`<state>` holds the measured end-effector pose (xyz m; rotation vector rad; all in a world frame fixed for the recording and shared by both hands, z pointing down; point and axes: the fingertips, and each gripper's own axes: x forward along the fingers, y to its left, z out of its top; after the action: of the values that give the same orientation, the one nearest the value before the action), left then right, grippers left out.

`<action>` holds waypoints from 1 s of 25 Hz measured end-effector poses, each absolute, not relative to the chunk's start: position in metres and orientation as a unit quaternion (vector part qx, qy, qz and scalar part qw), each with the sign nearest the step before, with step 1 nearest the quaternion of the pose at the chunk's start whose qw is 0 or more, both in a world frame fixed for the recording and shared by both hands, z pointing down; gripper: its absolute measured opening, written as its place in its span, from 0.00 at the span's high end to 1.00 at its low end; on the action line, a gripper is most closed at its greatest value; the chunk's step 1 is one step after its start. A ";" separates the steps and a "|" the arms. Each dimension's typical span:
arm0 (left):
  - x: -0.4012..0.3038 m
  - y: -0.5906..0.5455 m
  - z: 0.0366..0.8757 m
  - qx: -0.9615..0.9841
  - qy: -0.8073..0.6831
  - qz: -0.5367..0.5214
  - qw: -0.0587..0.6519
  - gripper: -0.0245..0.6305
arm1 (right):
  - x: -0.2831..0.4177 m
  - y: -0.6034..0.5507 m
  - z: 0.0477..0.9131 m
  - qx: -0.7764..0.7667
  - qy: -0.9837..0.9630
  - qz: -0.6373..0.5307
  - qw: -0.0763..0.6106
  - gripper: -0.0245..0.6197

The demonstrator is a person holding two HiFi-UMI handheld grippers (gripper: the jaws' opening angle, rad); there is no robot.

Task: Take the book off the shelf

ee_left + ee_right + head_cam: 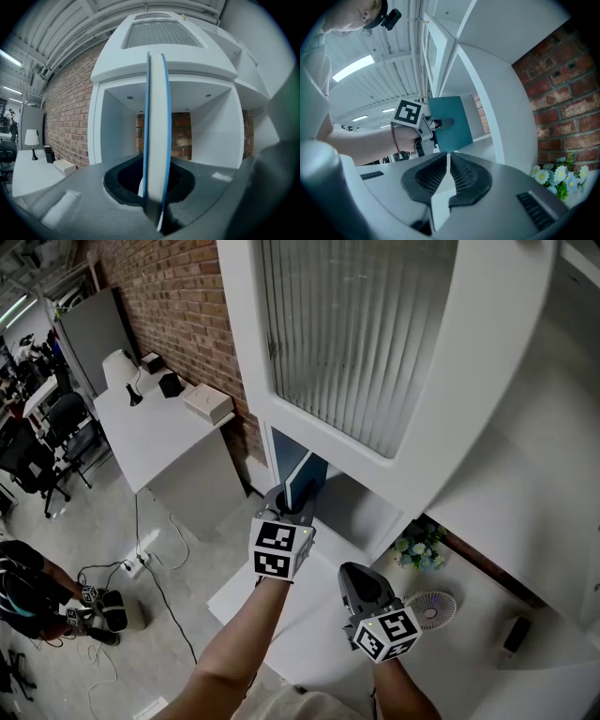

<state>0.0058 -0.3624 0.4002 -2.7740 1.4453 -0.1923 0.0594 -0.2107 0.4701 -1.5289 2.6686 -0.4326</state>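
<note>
The left gripper (154, 190) is clenched on a teal-covered book (156, 117) and grips it by its near edge. The book stands upright between the jaws. The open compartment of the white shelf unit (213, 136) lies straight ahead, beyond the book. The right gripper (447, 176) is just beside the left one, to its right, with its ribbed pads pressed together on nothing. Artificial daisies (557, 180) sit low to the right of it.

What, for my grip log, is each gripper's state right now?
Left gripper: closed on the blue book, which stands edge-on between its jaws.
Right gripper: closed, with nothing between its jaws.
</note>
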 end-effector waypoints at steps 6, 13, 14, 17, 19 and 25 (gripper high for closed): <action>0.001 -0.350 0.401 -0.885 0.462 -0.059 0.001 0.89 | 0.057 -0.205 0.467 -0.490 0.861 -0.135 0.018 0.93; -0.005 -0.336 0.401 -0.885 0.462 -0.056 -0.004 0.89 | 0.053 -0.197 0.463 -0.487 0.863 -0.132 0.019 0.93; -0.005 -0.334 0.402 -0.885 0.462 -0.056 -0.004 0.89 | 0.052 -0.196 0.463 -0.487 0.863 -0.132 0.020 0.93; -0.008 -0.329 0.403 -0.885 0.462 -0.056 -0.004 0.89 | 0.051 -0.195 0.462 -0.486 0.864 -0.130 0.020 0.93; -0.009 -0.326 0.403 -0.885 0.461 -0.056 -0.005 0.89 | 0.051 -0.194 0.462 -0.486 0.864 -0.128 0.021 0.93; -0.012 -0.311 0.403 -0.886 0.460 -0.054 -0.008 0.89 | 0.049 -0.187 0.458 -0.485 0.865 -0.125 0.022 0.93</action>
<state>-0.0124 -0.3105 0.4027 -2.7995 1.4513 -0.1698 0.0485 -0.1866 0.4575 -1.5029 2.6818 -0.3878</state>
